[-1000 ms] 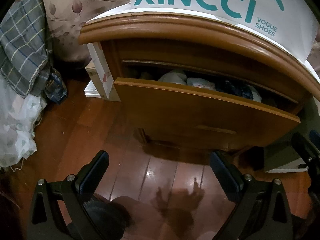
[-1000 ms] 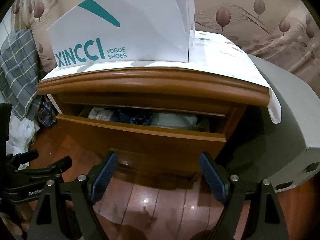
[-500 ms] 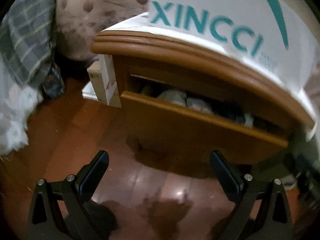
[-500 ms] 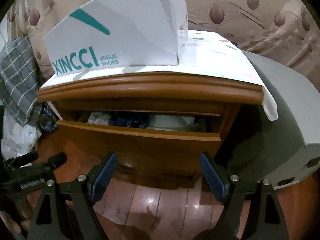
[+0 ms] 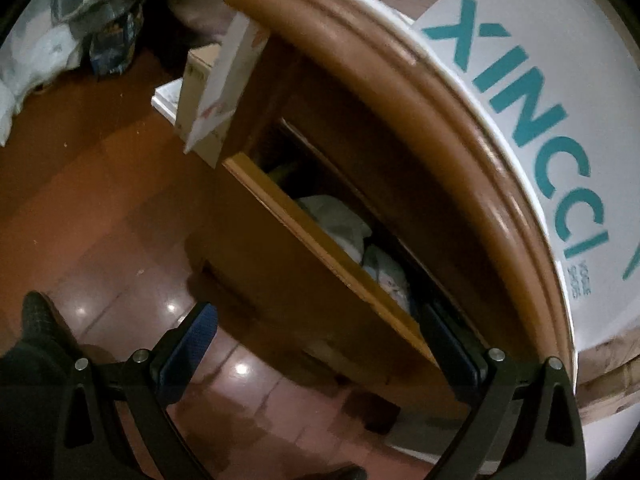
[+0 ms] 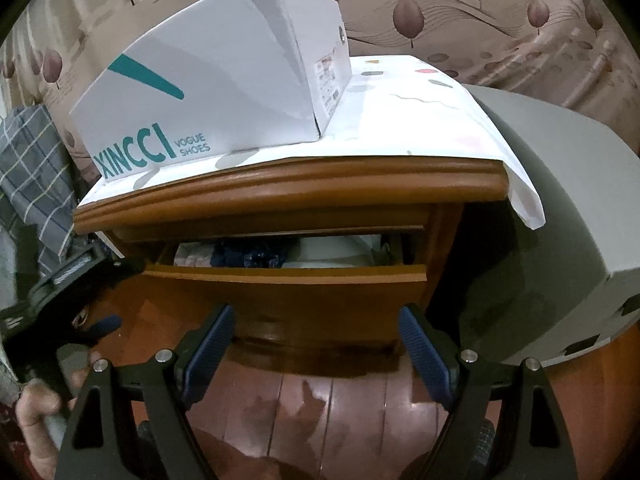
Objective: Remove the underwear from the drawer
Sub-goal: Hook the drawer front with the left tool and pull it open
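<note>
A wooden nightstand has its top drawer (image 6: 288, 284) part open, also seen tilted in the left wrist view (image 5: 320, 256). Folded underwear lies inside: a dark blue piece (image 6: 252, 256), pale pieces (image 6: 192, 256) to its left, and white bundles (image 5: 344, 228). My right gripper (image 6: 316, 344) is open and empty, low in front of the drawer face. My left gripper (image 5: 320, 344) is open and empty, rolled sideways, its right finger close to the drawer's top edge. It also shows in the right wrist view (image 6: 72, 312) at the left.
A white XINCCI shoe box (image 6: 216, 92) sits on the paper-covered nightstand top. A grey appliance (image 6: 560, 240) stands to the right. Boxes (image 5: 208, 92) lean against the nightstand's left side. Plaid cloth (image 6: 32, 176) hangs at the left. The floor (image 6: 320, 408) is glossy wood.
My left gripper has rolled and moved closer to the drawer's left part. My right gripper has backed up slightly and risen. The drawer has not moved.
</note>
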The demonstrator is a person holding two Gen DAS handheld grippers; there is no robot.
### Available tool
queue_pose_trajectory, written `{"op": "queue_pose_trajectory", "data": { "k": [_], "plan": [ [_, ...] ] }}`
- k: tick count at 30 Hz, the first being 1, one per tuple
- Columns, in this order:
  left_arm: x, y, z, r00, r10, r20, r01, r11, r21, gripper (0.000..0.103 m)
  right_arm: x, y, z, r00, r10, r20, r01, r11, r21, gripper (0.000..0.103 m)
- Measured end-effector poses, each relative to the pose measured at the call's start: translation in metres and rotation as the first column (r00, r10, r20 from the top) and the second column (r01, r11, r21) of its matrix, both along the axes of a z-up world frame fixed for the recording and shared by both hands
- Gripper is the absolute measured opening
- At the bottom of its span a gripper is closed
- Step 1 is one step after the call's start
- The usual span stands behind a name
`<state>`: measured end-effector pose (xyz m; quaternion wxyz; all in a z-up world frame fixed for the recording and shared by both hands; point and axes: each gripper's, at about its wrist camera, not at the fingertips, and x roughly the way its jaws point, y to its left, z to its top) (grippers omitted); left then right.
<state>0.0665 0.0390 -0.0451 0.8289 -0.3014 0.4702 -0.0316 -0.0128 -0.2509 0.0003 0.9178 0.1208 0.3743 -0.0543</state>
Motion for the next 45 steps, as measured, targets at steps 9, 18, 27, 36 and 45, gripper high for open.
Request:
{"op": "queue_pose_trajectory", "data": {
  "k": [9,18,27,36,45],
  "plan": [
    [0.015,-0.007,-0.020,0.995,0.084,-0.059,-0.087,0.995,-0.039,0.100,0.004,-0.003,-0.006,0.999,0.008,-0.032,-0.006,0.999,0.037,0.086],
    [0.034,-0.007,-0.043,0.979,0.154,-0.134,-0.165,0.984,-0.073,0.103,0.004,-0.001,-0.007,0.999,0.015,-0.034,-0.014,0.999,0.034,0.086],
    [0.053,-0.002,-0.062,0.964,0.139,-0.226,-0.173,0.975,-0.142,0.103,0.005,-0.005,-0.007,0.999,0.001,-0.041,0.001,0.999,0.037,0.086],
    [0.026,0.003,-0.052,0.967,0.144,-0.209,-0.164,0.983,-0.083,0.103,0.004,-0.008,-0.006,0.999,-0.010,-0.043,0.012,0.999,0.040,0.086],
    [-0.007,0.013,-0.046,0.966,0.124,-0.227,-0.137,0.990,-0.043,0.103,0.002,-0.006,-0.007,0.999,-0.007,-0.047,0.009,0.999,0.031,0.086]
  ]
}}
